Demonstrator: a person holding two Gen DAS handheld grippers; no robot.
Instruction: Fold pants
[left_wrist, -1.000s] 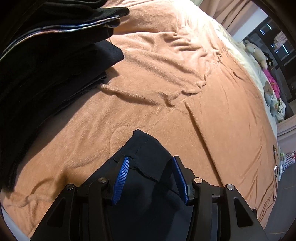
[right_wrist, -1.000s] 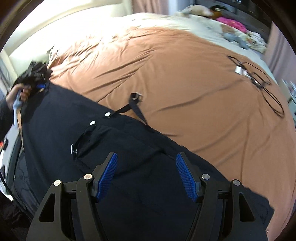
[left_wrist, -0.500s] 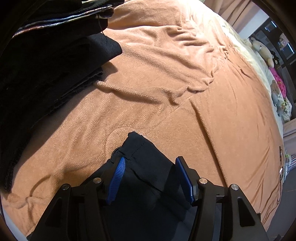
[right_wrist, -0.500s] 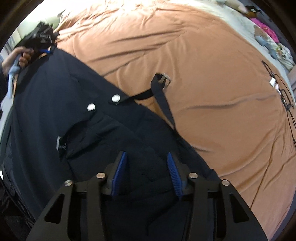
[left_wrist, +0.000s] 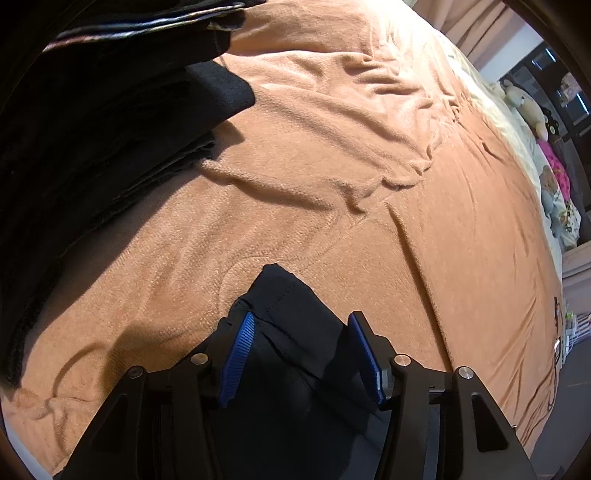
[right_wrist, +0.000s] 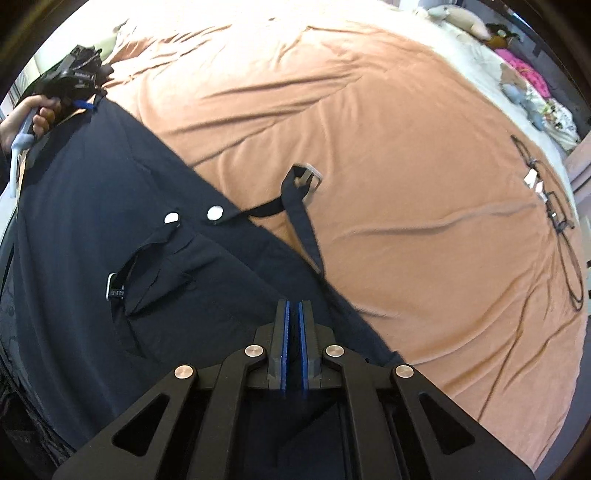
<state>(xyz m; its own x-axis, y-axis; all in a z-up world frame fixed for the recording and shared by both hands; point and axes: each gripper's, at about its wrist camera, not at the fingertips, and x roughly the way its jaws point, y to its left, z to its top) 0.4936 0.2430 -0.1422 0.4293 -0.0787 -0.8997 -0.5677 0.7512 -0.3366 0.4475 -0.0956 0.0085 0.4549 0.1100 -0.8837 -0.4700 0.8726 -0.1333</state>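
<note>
Lying flat, dark pants (right_wrist: 92, 229); belt strap (right_wrist: 301, 218) loose.

Rumpled brown bedspread (right_wrist: 369, 147), plush toys (left_wrist: 524, 107) at bed's far edge.

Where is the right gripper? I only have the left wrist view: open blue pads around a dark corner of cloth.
Observer: The right gripper is shut on the pants, near the waist.
Operator: Are the pants spread out?
Observer: Mostly flat on the blanket; a belt strap with its buckle trails off the edge.
Operator: Which end am I at?
Observer: The left gripper sits at the opposite end of the pants.
</note>
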